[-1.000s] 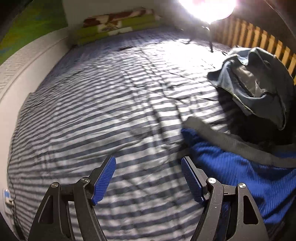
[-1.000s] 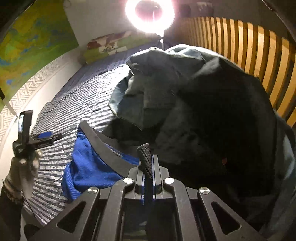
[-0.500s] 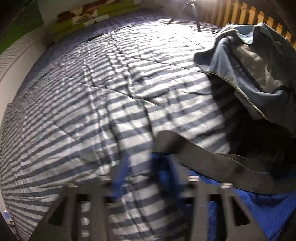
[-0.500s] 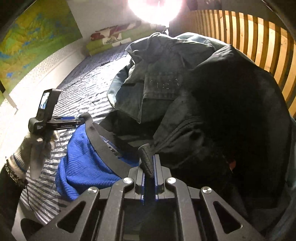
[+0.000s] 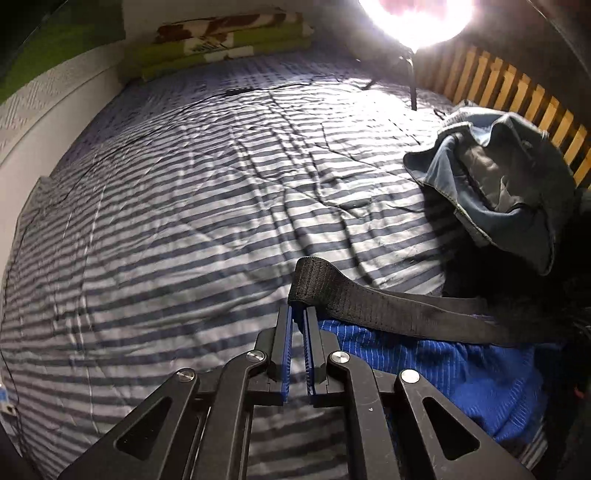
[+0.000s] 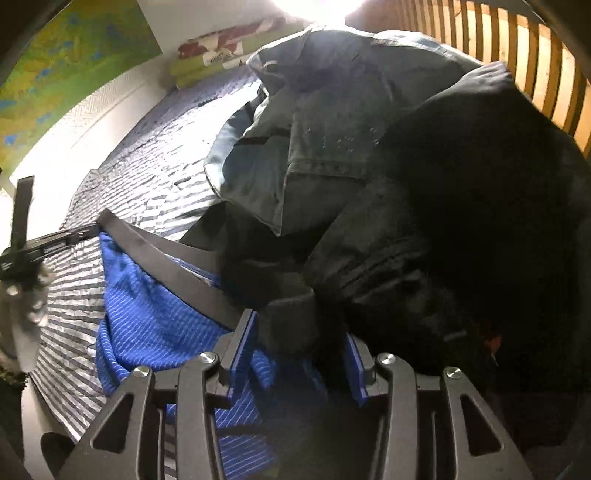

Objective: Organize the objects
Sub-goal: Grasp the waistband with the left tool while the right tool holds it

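The left claw (image 5: 297, 321) is clamped on the black elastic waistband (image 5: 369, 301) of the blue ribbed shorts (image 5: 461, 373) on the grey-striped bed (image 5: 184, 221) — the right claw (image 6: 299, 350), jaws apart, straddles black fabric (image 6: 291, 317) beside the waistband.

One blue garment (image 5: 443, 373) with one black waistband (image 5: 388, 306) lies on the one striped bedspread (image 5: 184, 206). Beside it, one grey-blue garment (image 5: 495, 192) and one black garment (image 6: 461, 229), so three pieces of clothing. One bright lamp (image 5: 417, 14) shines at the far end, near one folded green blanket (image 5: 221, 44). Two grippers: left gripper (image 5: 297, 317) and right gripper (image 6: 299, 332).
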### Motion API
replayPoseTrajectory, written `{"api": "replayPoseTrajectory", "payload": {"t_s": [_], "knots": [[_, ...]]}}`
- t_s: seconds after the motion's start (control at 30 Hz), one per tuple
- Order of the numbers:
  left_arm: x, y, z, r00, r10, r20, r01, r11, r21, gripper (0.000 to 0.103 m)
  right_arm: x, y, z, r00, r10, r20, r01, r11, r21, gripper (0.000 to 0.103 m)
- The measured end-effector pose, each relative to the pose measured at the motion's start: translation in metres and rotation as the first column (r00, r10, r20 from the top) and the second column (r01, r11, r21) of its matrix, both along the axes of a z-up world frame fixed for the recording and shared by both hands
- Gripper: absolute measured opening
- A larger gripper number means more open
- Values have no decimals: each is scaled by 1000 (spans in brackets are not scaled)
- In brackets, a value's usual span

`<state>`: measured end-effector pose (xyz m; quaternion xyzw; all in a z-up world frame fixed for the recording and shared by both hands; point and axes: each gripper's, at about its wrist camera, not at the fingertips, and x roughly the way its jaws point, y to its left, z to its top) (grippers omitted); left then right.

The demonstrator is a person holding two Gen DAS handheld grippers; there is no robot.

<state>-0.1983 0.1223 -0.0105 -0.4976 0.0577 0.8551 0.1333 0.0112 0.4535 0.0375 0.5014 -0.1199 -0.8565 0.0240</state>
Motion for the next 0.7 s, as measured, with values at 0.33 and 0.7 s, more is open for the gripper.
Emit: {"api": "replayPoseTrajectory", "payload": {"t_s": [0.33, 0.7], "knots": [[38, -99, -16, 990, 134, 41, -134, 991, 11, 6, -13, -15, 7, 999, 46, 1, -46, 997, -61, 44], [43, -155, -41, 977, 190, 93, -195, 980, 42, 22, -42, -69, 29, 976, 218, -25, -217, 976, 31, 44]]}}
